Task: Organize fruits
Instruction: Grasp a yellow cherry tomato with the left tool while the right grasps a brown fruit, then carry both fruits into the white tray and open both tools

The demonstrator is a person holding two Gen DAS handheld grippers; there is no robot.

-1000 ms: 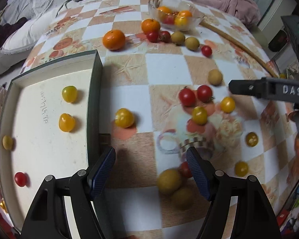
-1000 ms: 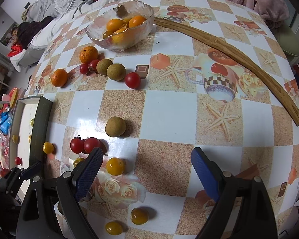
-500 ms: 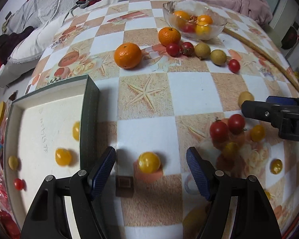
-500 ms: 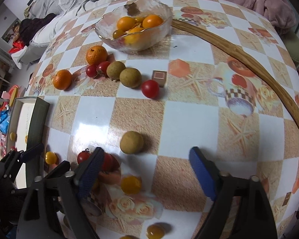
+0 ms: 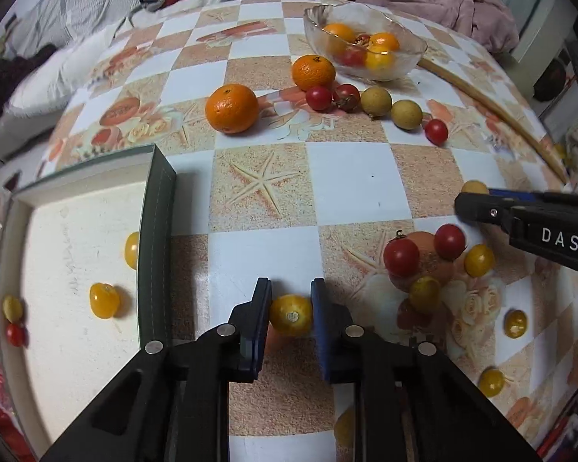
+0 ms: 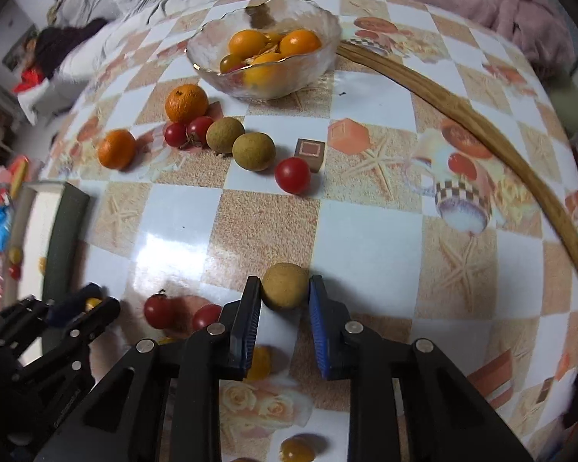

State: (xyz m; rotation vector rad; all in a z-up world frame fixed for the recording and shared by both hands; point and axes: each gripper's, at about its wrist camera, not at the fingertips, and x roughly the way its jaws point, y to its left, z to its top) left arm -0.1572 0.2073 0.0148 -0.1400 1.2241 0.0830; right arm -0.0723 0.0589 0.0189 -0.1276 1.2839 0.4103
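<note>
1. The left gripper (image 5: 291,310) has its blue pads closed narrow on a yellow cherry tomato (image 5: 291,314), which sits on the tablecloth just beside the tray's dark wall. Both pads look to be touching its skin.
2. The right gripper (image 6: 285,300) is likewise drawn in around a tan longan (image 6: 284,285) lying on a white square of the cloth. The left pad seems to touch it, while on the right I cannot tell whether a sliver of gap remains.
3. To my eye this is the grasping step, with both fruits pinched and neither lifted. The next move likely calls for a straight lift, then carrying the tomato over the wall into the tray (image 5: 156,231), where other yellow and red tomatoes already lie. Where the longan belongs I cannot say.
4. The tomato is smooth, glossy and round, so it could squirt out under a hard squeeze. The longan has a matte, rough shell that should grip better.
5. Around them are a cluster of red and yellow tomatoes (image 5: 400,257), two dimpled mandarins (image 5: 232,107), and a scalloped glass bowl (image 6: 266,44) of fruit further back.
6. The checked tablecloth (image 6: 366,238) is shiny and slick, and a curved wooden stick (image 6: 481,123) lies along its far edge.
</note>
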